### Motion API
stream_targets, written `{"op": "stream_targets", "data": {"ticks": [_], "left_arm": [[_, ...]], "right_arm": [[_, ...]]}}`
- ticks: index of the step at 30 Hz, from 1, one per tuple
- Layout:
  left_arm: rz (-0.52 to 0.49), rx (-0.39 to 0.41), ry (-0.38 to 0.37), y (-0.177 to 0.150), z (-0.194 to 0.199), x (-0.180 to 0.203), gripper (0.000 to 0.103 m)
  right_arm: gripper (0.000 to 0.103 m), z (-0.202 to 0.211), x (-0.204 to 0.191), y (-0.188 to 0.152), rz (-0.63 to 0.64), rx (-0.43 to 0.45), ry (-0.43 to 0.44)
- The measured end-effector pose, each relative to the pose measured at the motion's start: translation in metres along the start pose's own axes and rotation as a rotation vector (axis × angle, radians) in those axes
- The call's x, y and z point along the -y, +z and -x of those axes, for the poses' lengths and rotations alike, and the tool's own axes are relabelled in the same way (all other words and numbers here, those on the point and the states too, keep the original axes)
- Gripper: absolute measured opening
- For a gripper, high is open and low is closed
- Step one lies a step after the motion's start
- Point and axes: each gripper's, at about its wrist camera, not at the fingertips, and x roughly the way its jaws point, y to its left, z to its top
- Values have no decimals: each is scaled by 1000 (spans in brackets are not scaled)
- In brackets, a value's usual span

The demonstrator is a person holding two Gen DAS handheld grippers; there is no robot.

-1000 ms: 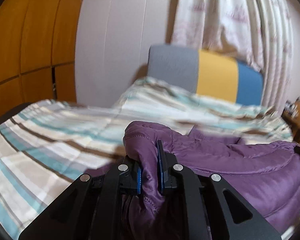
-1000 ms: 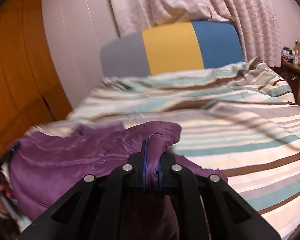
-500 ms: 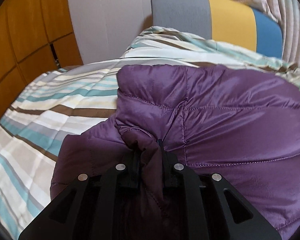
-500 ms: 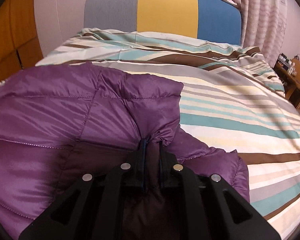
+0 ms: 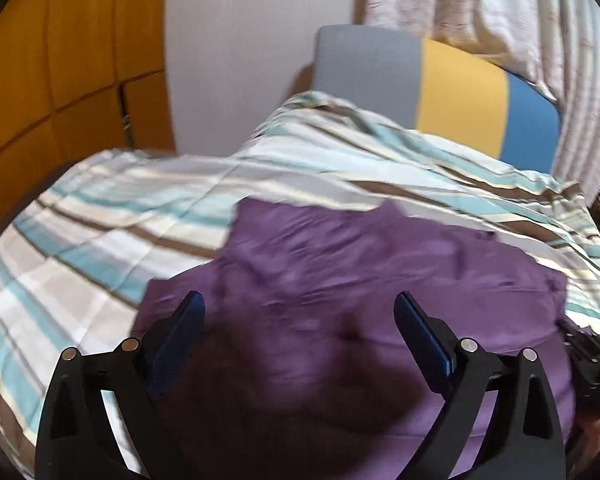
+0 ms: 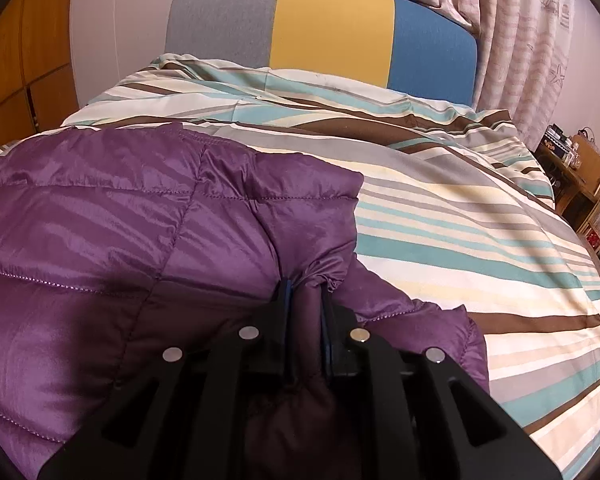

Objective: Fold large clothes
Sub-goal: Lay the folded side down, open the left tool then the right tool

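Observation:
A purple quilted puffer jacket (image 5: 340,280) lies spread on the striped bed cover (image 5: 100,220). My left gripper (image 5: 298,304) is open wide and empty, just above the jacket's near part, which is blurred. In the right wrist view the jacket (image 6: 120,232) fills the left half. My right gripper (image 6: 305,288) is shut on a bunched fold of the jacket near its right edge, low against the bed cover (image 6: 460,220).
A headboard in grey, yellow and blue (image 6: 332,28) stands at the far end of the bed. Patterned curtains (image 6: 520,40) hang behind it. Orange wooden panels (image 5: 60,60) line the left wall. A wooden side table with clutter (image 6: 580,176) stands at the right.
My left gripper has opened and let go of the jacket, then drawn back and up. The jacket came down flat onto the bed. My right gripper stays shut on its fold.

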Motion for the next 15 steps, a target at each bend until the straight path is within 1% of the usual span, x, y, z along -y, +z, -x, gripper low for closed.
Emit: {"op": "stream_targets", "data": {"ticks": [1,2,4,7,8,10,13,15], "left_arm": [[-23,8,-10,0,1,10,95],[-68,14,-22,1,-2,25,95],[-136,12,-17,3,-12,48,95],[-211,-9,20,3,-40,70,95],[-229,-28,46,2,-54,74,95],[-224,-61,46,-2,-72,75,95],[-186,-103,-1,-8,-95,70,96],[-169,-131,-20,-8,-102,67,97]], "right_arm": [[12,0,-1,0,-1,-1,2],[12,-1,-2,1,-4,0,4],[12,-1,-3,1,-5,0,5],[12,-1,-3,1,-5,-1,4],[12,-1,-3,1,-6,-1,6],[12,-1,-2,1,-9,-2,8],[12,-2,-2,1,-15,-2,14],[12,-2,-1,1,-16,-4,14]]}}
